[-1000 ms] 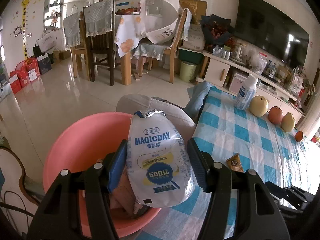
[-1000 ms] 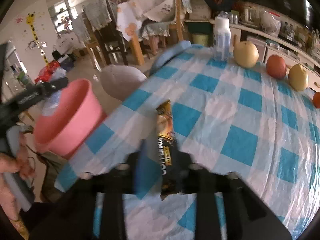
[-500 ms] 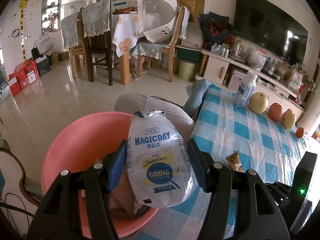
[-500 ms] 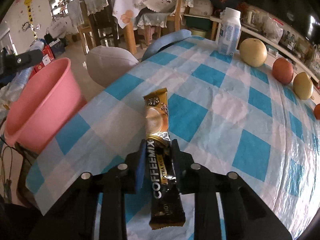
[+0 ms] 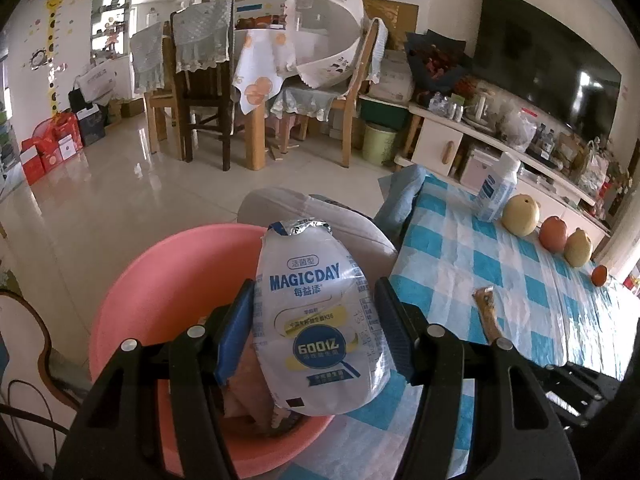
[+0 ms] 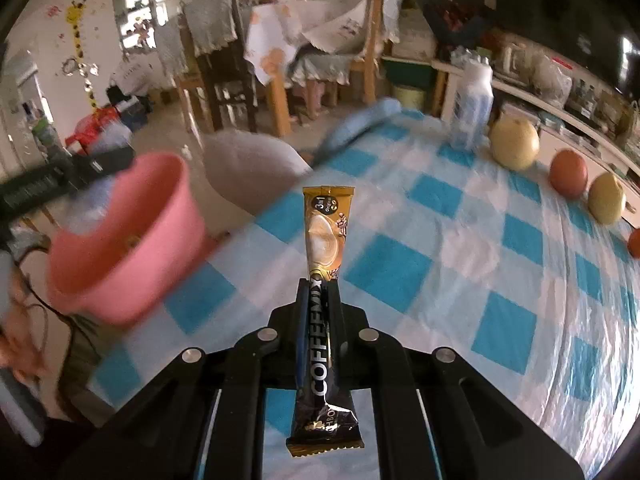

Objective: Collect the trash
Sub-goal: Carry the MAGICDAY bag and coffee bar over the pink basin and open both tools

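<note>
My left gripper [image 5: 316,312] is shut on a white MAGICDAY bottle [image 5: 316,320] and holds it upright over a pink basin [image 5: 160,300] at the table's left edge. Some wrappers lie in the basin under the bottle. My right gripper [image 6: 319,292] is shut on a gold and black COFFEEMIX sachet [image 6: 324,240]. The sachet stands on end, lifted off the blue-checked tablecloth [image 6: 460,248], right of the basin [image 6: 120,240]. In the left wrist view the sachet [image 5: 486,312] shows at the right, above the cloth.
A white plastic bottle [image 6: 470,112], two pears [image 6: 514,144] and reddish fruits [image 6: 568,174] line the table's far edge. A grey cushioned seat [image 6: 248,164] and a blue cloth [image 6: 360,124] sit beyond the table's left corner. Dining chairs stand farther back.
My right gripper's jaws closed on the sachet and raised it from the cloth. The left gripper and its bottle stayed where they were.
</note>
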`<state>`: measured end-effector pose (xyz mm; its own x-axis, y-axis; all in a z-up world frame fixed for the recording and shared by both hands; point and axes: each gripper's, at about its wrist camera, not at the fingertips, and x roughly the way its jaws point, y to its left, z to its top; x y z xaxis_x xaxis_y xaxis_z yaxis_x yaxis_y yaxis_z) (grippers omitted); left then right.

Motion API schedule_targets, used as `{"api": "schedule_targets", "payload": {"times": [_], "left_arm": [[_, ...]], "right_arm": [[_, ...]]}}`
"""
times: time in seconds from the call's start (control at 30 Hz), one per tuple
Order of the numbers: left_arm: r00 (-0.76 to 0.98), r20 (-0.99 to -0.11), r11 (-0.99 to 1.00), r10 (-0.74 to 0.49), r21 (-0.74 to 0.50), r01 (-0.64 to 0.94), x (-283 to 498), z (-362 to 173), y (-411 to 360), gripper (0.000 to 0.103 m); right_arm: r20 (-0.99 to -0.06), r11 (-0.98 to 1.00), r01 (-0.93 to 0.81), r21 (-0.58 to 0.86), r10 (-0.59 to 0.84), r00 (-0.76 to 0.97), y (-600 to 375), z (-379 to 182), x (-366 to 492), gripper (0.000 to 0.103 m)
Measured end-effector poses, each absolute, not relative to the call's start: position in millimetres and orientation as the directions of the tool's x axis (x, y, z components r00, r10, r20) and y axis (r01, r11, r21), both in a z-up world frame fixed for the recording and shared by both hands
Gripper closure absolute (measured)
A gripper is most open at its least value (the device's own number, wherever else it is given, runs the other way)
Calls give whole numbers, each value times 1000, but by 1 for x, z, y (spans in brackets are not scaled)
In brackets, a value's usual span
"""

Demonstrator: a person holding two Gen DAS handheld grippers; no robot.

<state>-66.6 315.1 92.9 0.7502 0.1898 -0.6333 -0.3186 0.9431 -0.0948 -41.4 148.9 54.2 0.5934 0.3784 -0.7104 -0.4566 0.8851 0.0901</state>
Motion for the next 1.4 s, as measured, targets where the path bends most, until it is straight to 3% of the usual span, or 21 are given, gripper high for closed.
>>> {"api": "schedule_targets", "payload": {"times": [0.47, 0.9, 1.0, 1.07, 1.13, 1.33, 1.4], "left_arm": [[727, -641, 899, 246, -130, -419, -82, 92, 363, 42], [695, -662, 867, 281, -136, -480, -88, 83, 399, 42], [662, -682, 855, 309, -106, -508, -86, 77, 405, 40], [646, -690, 850, 326, -85, -520, -85, 76, 406, 32], [630, -688, 835, 360, -64, -547, -86, 77, 408, 18], [617, -677, 834, 401, -9, -552, -87, 82, 399, 9], [610, -672, 837, 421, 29, -546, -84, 84, 393, 8]], "right_arm": [[-618, 757, -590, 282, 614, 491, 225, 115, -46, 94], [-600, 687, -565, 457, 707, 375, 270, 93, -20, 93], [-633, 700, -511, 499, 697, 336, 277, 75, -8, 91], [-642, 708, -491, 507, 690, 333, 274, 68, -7, 78], [-648, 734, -460, 500, 669, 363, 264, 66, -9, 46], [-618, 815, -446, 371, 575, 536, 231, 89, -28, 18], [-605, 831, -442, 337, 551, 574, 220, 95, -35, 16]]}}
